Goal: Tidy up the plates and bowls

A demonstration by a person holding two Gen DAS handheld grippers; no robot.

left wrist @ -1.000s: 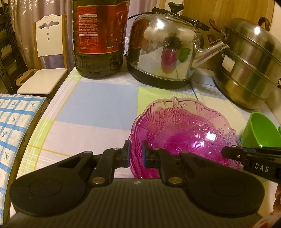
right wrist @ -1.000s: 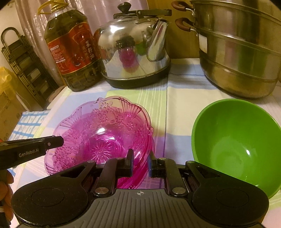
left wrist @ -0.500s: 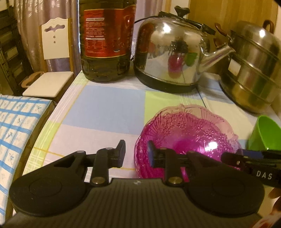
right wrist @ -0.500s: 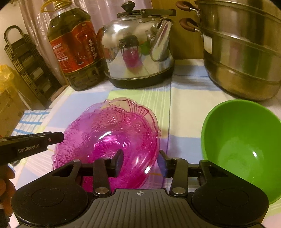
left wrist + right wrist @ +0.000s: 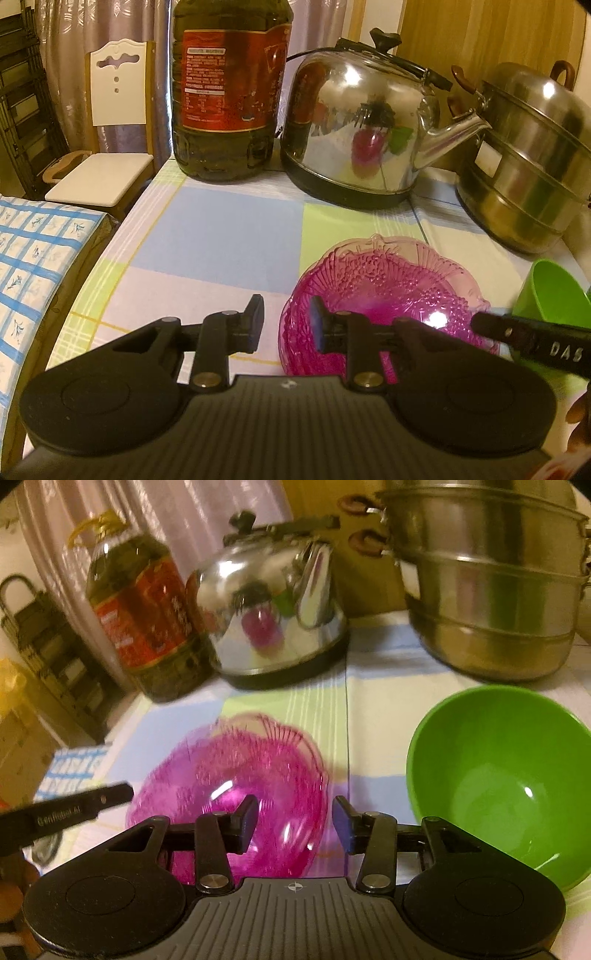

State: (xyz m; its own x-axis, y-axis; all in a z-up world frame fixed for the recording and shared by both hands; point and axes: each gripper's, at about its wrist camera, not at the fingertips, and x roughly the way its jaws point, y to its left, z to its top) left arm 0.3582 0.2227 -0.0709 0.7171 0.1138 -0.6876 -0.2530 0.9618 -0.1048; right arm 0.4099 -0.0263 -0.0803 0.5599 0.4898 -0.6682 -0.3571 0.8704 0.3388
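A pink patterned glass bowl (image 5: 388,288) rests on the checked tablecloth. My left gripper (image 5: 286,326) is open, its jaws straddling the bowl's left rim without pressing it. In the right wrist view the same pink bowl (image 5: 229,771) looks blurred, and my right gripper (image 5: 295,821) is open with the bowl's right rim between its jaws, not touched. A green bowl (image 5: 498,775) stands upright just right of the pink one; only its edge (image 5: 550,295) shows in the left wrist view. Whether the pink bowl is one piece or a stack I cannot tell.
At the back of the table stand a big oil bottle (image 5: 229,88), a shiny steel kettle (image 5: 362,125) and a stacked steel steamer pot (image 5: 528,155). A white chair (image 5: 107,147) and a blue-checked cloth (image 5: 33,266) lie beyond the table's left edge.
Both grippers were shut on the pink bowl's rim a second ago. Both have opened and let it go, and the bowl sits a little lower on the cloth.
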